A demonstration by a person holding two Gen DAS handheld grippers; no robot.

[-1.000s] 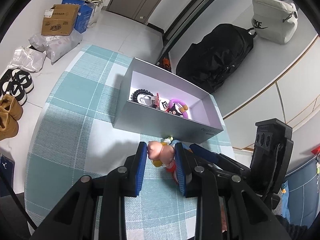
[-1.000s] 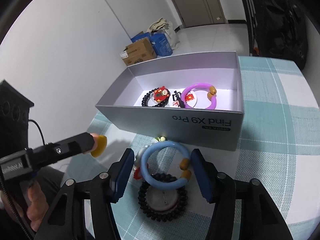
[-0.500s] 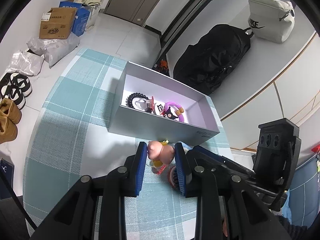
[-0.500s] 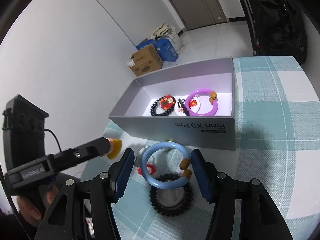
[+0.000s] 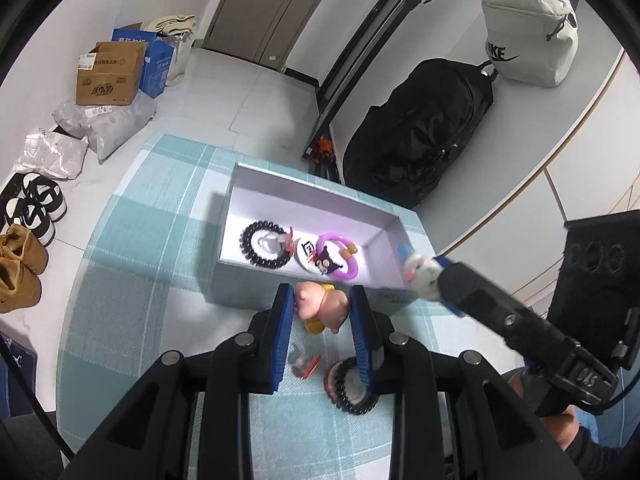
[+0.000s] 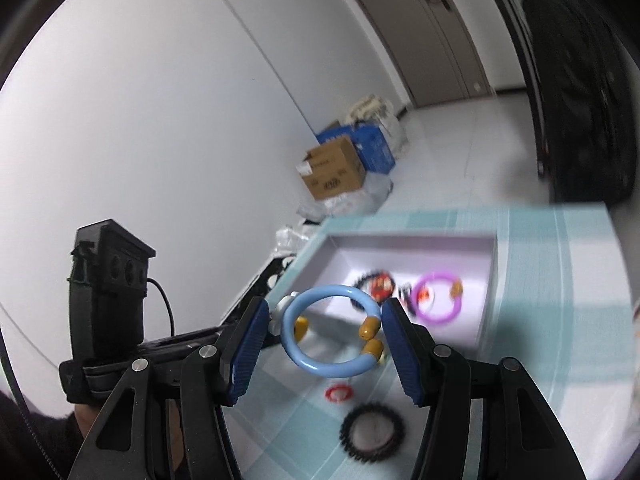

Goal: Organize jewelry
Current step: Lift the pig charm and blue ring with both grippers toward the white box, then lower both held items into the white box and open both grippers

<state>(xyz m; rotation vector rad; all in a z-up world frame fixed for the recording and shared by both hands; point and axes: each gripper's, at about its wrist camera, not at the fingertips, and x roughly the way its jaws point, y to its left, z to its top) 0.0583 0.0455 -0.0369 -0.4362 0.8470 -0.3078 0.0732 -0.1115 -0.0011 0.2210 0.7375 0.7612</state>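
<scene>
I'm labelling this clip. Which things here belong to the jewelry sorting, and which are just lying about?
Job:
box
blue ring in right gripper
pink charm in left gripper
black coil
red ring

Lying about:
backpack
white bag
cartons
shoes

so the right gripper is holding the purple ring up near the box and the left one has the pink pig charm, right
Not quite: the ring in the right gripper is the blue ring, as the right wrist view shows. The purple ring already lies inside the box. The left gripper does hold the pink pig charm.
</scene>
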